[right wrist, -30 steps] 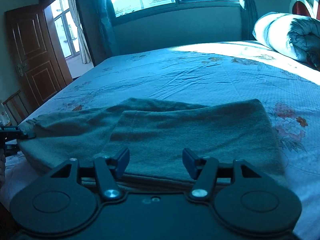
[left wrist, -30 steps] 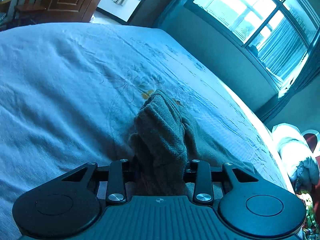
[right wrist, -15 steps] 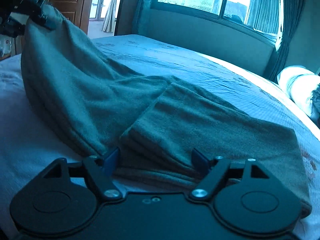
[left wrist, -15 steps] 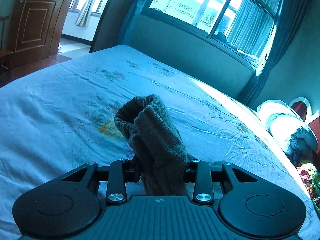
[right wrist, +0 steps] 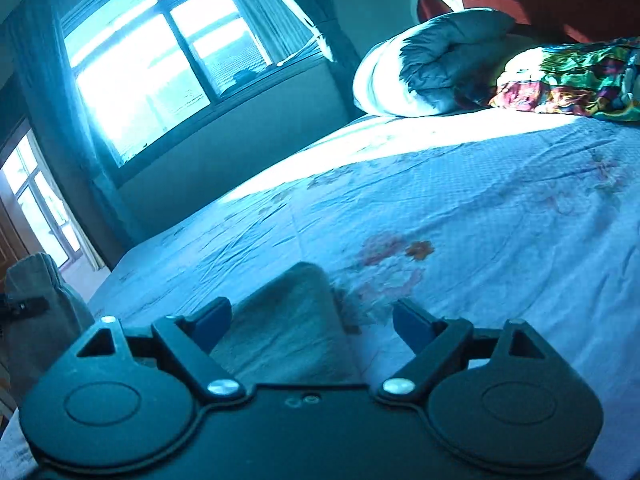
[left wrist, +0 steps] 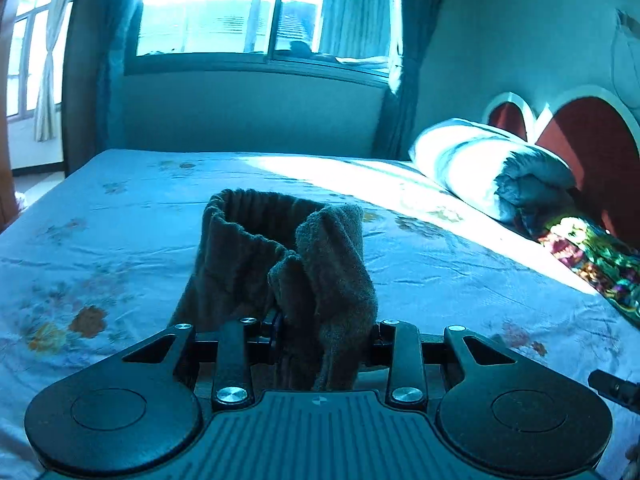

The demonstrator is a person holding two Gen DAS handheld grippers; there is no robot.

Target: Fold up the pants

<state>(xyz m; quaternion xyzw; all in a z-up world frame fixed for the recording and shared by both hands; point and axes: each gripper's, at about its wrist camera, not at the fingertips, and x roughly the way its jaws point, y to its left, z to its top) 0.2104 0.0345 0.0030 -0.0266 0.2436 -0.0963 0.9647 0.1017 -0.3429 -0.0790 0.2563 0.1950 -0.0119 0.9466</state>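
Left gripper (left wrist: pixel 320 344) clamped on a bunched end of the grey-green pants (left wrist: pixel 288 264), elastic waistband gaping open just beyond the jaws, cloth lifted clear of the sheet. Right gripper (right wrist: pixel 312 320) spread wide, jaws just been opening, blue pads (right wrist: pixel 212 320) apart and pressing on nothing; a folded corner of the pants (right wrist: pixel 288 320) lying on the bed between them, nearer the left pad, whether touching it cannot be told. At the far left edge of the right wrist view, another part of the same garment hanging raised. Bed (left wrist: pixel 460 280) covered by a pale sheet printed with faded flowers, creased, with a bright band of sun across its far side. Rolled white and grey duvet (left wrist: pixel 492 172) at the far right by a red headboard (left wrist: pixel 584 140) with white arched trim, a multicoloured blanket (left wrist: pixel 592 256) just beside it. Large window (left wrist: pixel 256 12) with dark frame and curtains on the far wall, a glazed door (right wrist: pixel 36 200) to the left.
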